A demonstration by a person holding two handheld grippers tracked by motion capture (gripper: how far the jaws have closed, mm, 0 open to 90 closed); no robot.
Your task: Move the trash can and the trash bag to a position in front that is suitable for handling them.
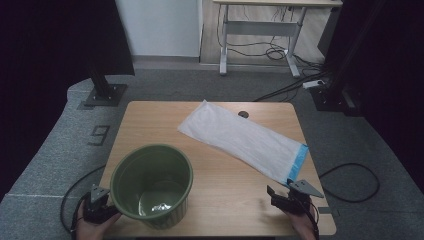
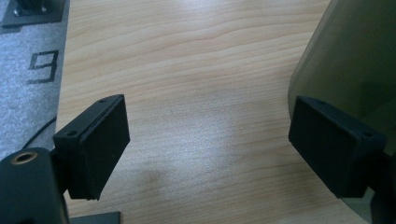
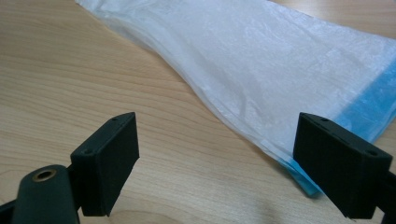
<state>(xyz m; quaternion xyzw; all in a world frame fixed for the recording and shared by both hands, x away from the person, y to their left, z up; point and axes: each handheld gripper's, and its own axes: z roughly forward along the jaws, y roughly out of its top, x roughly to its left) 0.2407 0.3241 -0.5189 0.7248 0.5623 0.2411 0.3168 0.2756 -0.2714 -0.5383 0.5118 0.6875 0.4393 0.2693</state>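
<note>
Bag: white plastic bag lies flat on the table, long axis running diagonally from the far middle down to the near right; its blue-edged end points at the near right corner, its plain end at the far edge.
Bag, close up: in the right gripper view the bag sweeps across the upper right, blue edge just beside the right-hand jaw.
Bin: green ribbed bin stands upright at the near left, mouth open upward, something small and shiny at its bottom.
Left gripper: left gripper sits at the near left corner, just beside the bin's wall; jaws spread wide with bare wood between them, bin wall behind the right-hand jaw; whether that jaw touches it, I cannot tell.
Right gripper: right gripper hovers at the near right edge, just short of the bag's blue end; jaws wide apart, holding nothing.
Edges: bag's blue end lies close to the right table edge; bin stands near the front edge.
Open room: bare wood between bin and bag, and along the far left.
Writing: a "9" marked on the grey floor left of the table, seen also in the left gripper view.
</note>
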